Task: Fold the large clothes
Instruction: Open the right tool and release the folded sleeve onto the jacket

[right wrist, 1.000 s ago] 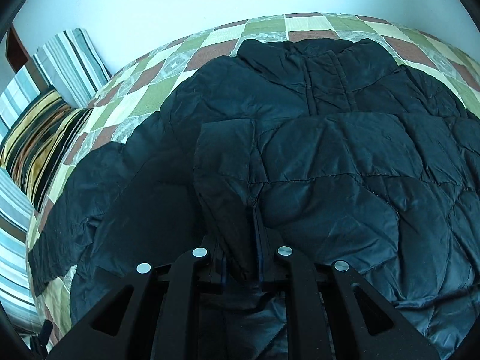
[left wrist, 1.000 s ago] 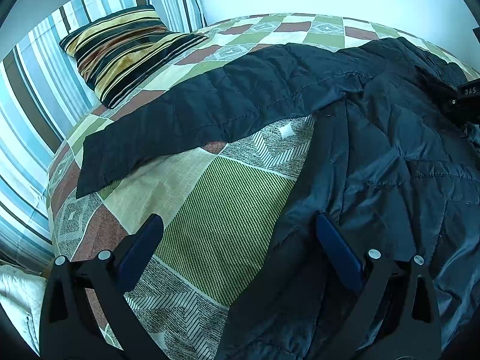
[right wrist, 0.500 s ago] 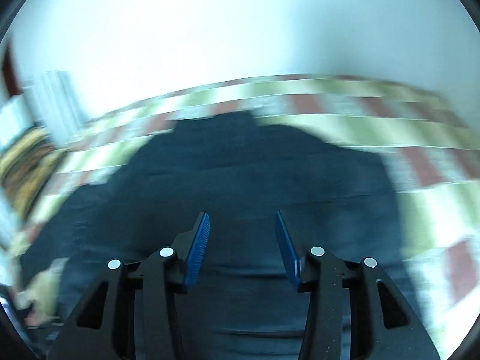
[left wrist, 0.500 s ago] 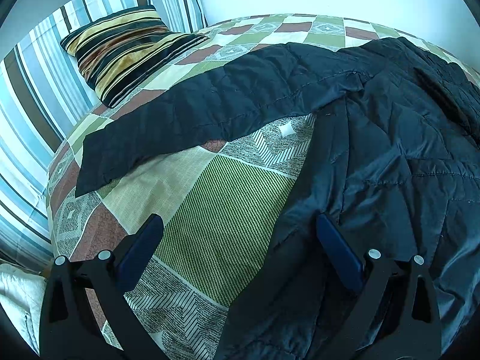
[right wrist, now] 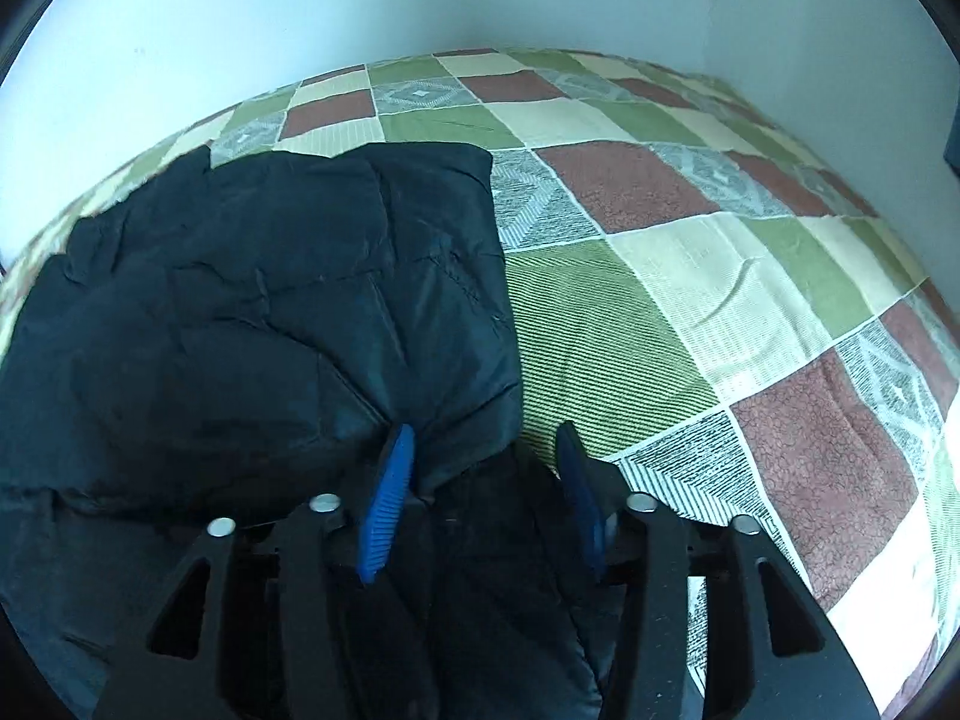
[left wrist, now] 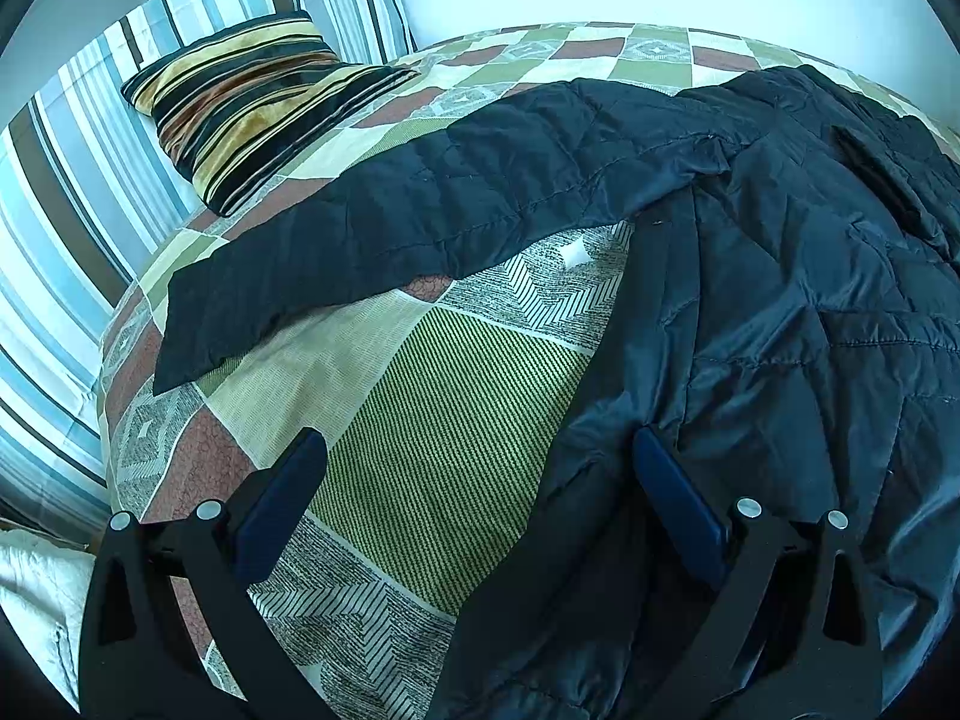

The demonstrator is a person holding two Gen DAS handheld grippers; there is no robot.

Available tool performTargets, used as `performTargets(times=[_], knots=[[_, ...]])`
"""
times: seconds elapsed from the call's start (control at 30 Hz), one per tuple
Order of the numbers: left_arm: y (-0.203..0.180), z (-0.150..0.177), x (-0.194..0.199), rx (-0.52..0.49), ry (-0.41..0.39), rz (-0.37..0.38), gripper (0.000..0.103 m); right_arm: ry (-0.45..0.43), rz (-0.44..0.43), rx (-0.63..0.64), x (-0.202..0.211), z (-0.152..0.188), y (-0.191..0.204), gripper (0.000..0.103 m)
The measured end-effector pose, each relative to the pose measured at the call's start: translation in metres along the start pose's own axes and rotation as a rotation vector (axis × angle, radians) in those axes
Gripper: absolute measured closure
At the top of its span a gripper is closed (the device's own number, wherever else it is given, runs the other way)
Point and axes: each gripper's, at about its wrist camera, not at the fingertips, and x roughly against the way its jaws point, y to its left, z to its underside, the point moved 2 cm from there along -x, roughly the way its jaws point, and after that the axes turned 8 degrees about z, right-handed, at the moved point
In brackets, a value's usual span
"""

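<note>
Right now right gripper [right wrist: 483, 450] is opening, jacket [right wrist: 252, 324] edge loose between its jaws. Left gripper [left wrist: 480, 468] gapes wide, empty, at the jacket's other edge. Beyond it, sleeve [left wrist: 384, 228] runs long toward the striped pillow [left wrist: 252, 102]; left's nearer.

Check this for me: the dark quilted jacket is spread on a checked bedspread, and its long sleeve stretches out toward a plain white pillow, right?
Not quite. The pillow is striped in gold, brown and black, not plain white, as the left wrist view shows. The rest holds: the dark jacket lies on the checked bedspread, its sleeve stretching toward that pillow.
</note>
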Motion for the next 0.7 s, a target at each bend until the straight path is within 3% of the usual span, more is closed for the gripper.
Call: performTargets(times=[0.2,0.4,0.57,0.7], knots=[[0.002,0.000,-0.006,0.021,0.018,0.022,0.002,0.001,0.008,-0.048,-0.003,0.004,-0.009,0.033],[0.018,-0.002,-0.009,0.073,0.052,0.123,0.002,0.005,0.027,-0.076,-0.002,0.005,-0.013,0.020],[0.054,-0.001,0.005,0.186,0.006,0.195,0.002,0.000,0.053,-0.077,-0.002,0.006,-0.013,0.015],[0.105,-0.004,0.011,0.284,-0.055,0.184,0.002,-0.009,0.085,-0.064,0.000,0.007,-0.010,0.012]])
